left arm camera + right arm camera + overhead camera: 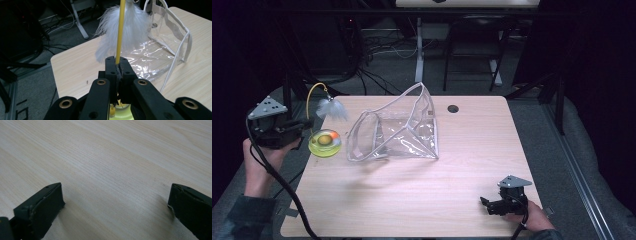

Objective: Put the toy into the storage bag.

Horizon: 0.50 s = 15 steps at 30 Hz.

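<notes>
High view: clear pouch point(399, 132) gaping beside yellow dish point(324, 143).

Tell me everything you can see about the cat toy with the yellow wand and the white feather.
The thin yellow wand rises from a round yellow-green base at the wooden table's left edge, arching over to a fluffy white feather tuft beside the clear plastic bag. The left gripper is shut on the wand.

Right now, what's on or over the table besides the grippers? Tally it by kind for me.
Clear plastic pouch with white trim: 1
Cat toy, a yellow wand with a white feather tuft on a yellow-green round base, its wand clamped in the left gripper: 1
Total: 2
</notes>
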{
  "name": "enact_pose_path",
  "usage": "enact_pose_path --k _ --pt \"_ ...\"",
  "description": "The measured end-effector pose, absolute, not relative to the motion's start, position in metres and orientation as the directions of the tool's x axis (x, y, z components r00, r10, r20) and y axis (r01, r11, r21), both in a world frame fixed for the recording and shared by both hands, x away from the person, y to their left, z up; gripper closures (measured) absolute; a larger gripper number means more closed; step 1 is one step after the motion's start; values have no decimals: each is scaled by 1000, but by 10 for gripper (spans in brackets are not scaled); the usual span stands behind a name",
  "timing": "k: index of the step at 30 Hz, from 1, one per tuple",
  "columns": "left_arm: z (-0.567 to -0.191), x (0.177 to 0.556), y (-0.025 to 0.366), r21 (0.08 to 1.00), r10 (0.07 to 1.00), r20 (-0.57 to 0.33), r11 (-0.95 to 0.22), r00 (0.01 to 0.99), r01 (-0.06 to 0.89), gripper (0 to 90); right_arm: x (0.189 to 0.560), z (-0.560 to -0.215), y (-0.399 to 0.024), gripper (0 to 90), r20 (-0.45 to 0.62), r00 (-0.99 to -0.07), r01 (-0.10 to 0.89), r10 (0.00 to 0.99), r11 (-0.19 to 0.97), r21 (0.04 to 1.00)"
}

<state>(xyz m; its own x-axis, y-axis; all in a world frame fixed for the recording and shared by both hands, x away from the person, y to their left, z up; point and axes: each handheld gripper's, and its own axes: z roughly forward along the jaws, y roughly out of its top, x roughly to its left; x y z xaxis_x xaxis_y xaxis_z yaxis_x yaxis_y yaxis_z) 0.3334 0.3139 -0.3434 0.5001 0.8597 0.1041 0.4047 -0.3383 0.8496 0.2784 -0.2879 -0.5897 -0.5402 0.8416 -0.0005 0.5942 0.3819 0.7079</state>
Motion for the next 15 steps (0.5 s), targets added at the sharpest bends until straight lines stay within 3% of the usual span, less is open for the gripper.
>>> enact_pose_path --k 15 --pt "-330 345 299 842 839 125 -372 530 390 879 278 -590 -288 0 -1 -540 594 842 382 708"
